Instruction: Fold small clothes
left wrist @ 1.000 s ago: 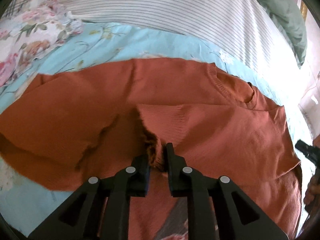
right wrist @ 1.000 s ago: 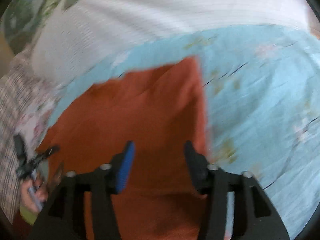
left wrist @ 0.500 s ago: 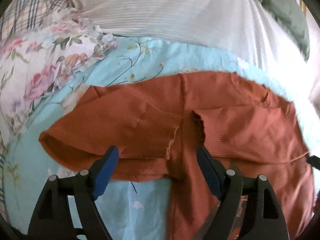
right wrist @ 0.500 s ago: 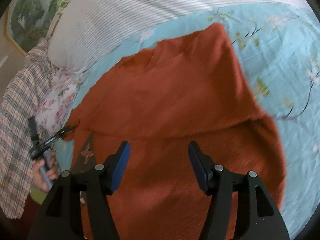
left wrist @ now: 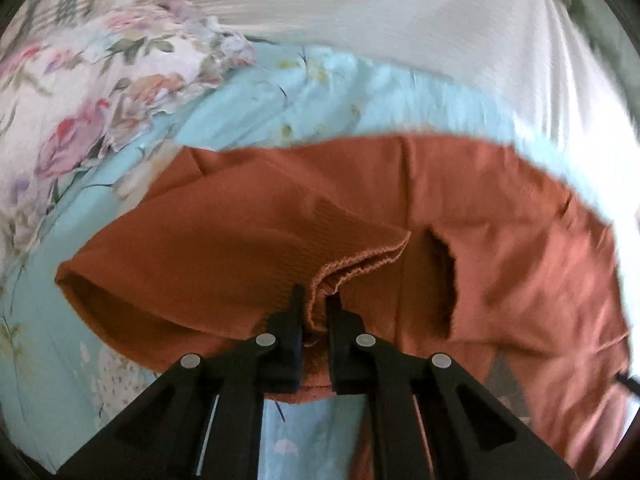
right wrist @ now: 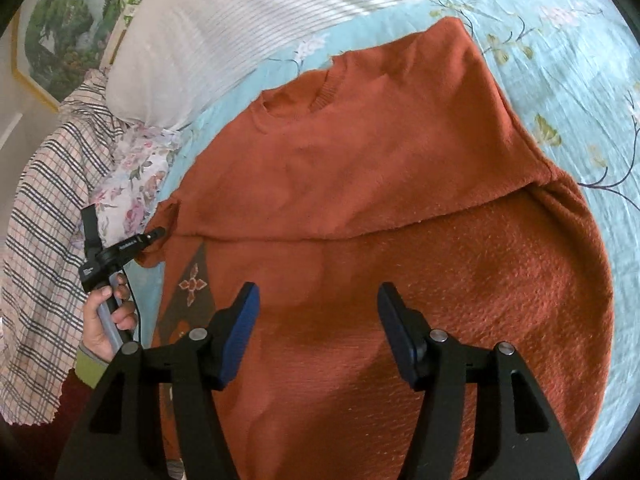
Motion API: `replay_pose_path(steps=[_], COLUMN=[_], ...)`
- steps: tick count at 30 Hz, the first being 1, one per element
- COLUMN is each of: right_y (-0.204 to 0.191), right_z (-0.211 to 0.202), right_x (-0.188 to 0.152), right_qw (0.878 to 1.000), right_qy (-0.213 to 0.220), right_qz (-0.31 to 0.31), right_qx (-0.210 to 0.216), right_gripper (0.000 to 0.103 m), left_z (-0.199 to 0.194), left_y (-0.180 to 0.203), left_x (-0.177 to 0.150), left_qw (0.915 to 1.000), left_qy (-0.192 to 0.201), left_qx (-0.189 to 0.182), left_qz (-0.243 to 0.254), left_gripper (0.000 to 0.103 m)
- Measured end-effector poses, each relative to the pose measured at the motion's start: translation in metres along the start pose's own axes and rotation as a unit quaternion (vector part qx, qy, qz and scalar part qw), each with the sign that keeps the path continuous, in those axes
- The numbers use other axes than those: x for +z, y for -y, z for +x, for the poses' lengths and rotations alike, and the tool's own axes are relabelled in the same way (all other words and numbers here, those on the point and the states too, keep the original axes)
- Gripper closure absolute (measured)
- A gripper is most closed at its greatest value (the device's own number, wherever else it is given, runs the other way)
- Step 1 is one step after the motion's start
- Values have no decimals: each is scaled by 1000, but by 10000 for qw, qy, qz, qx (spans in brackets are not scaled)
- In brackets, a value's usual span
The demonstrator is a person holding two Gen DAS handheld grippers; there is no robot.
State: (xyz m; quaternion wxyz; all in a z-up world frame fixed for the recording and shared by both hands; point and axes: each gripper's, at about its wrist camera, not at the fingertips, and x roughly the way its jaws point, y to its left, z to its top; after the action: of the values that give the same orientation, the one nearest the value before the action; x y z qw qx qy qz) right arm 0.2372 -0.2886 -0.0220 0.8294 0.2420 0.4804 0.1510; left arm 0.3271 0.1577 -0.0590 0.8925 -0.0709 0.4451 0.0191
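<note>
A rust-orange knit sweater [right wrist: 360, 168] lies on a light blue floral bedsheet [right wrist: 580, 92], neck toward the pillows, one sleeve folded across the body. In the left wrist view my left gripper [left wrist: 314, 316] is shut on the ribbed cuff of the left sleeve [left wrist: 352, 266], pinching it just above the sheet. My right gripper [right wrist: 318, 322] is open and empty, hovering over the sweater's lower body. The left gripper also shows in the right wrist view [right wrist: 120, 248], at the sweater's left edge.
A white striped pillow [right wrist: 248, 24] and a floral pillow [left wrist: 80, 92] lie beyond the sweater. A plaid cloth [right wrist: 44, 216] hangs at the left in the right wrist view. A framed picture [right wrist: 56, 28] is on the wall.
My left gripper let go of the folded sleeve, opened wide, then shut on the other sleeve's cuff. My right gripper stayed open and pulled back over the sweater's lower body.
</note>
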Motion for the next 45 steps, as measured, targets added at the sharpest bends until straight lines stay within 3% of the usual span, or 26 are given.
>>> replay_pose_path(steps=[6, 10, 13, 22, 28, 32, 34, 35, 39, 42, 45], right_y=[0, 7, 17, 53, 64, 53, 48, 45, 40, 39, 42], right_z=[-12, -28, -38, -73, -73, -66, -59, -52, -26, -3, 19], right_x=[-5, -7, -7, -7, -3, 4, 9, 14, 29, 46, 64], right_qw=[9999, 9994, 9988, 9948, 9933, 9942, 9948, 9954, 9967, 9974, 9974], right_qy=[125, 326, 443, 818, 863, 882, 848, 799, 635, 562, 513], right_qz=[39, 122, 209, 553, 724, 585, 547, 523, 495, 455, 467], right_qx=[46, 34, -34, -242, -243, -177, -138, -80, 26, -33, -204], right_gripper=[41, 41, 41, 41, 41, 41, 41, 41, 41, 41, 41], left_z=[-61, -87, -88, -35, 15, 22, 17, 12, -13, -30, -42], left_y=[27, 86, 145, 287, 332, 324, 314, 306, 256, 206, 138], left_x=[9, 13, 9, -18, -41, -53, -58, -60, -68, -76, -83], left_qw=[9937, 9825, 9718, 9575, 9583, 9574, 9591, 9614, 9675, 9776, 9928], left_qy=[638, 905, 871, 315, -125, -359, -344, -300, -190, -58, 134], left_qx=[-890, -1625, -2166, -2684, -2470, -2442, -2371, -2293, -2155, -1809, -1029], left_qz=[-240, -10, 319, 1003, 1431, 1501, 1509, 1491, 1311, 1072, 600], left_gripper=[97, 97, 97, 97, 95, 80, 57, 52, 49, 48, 48])
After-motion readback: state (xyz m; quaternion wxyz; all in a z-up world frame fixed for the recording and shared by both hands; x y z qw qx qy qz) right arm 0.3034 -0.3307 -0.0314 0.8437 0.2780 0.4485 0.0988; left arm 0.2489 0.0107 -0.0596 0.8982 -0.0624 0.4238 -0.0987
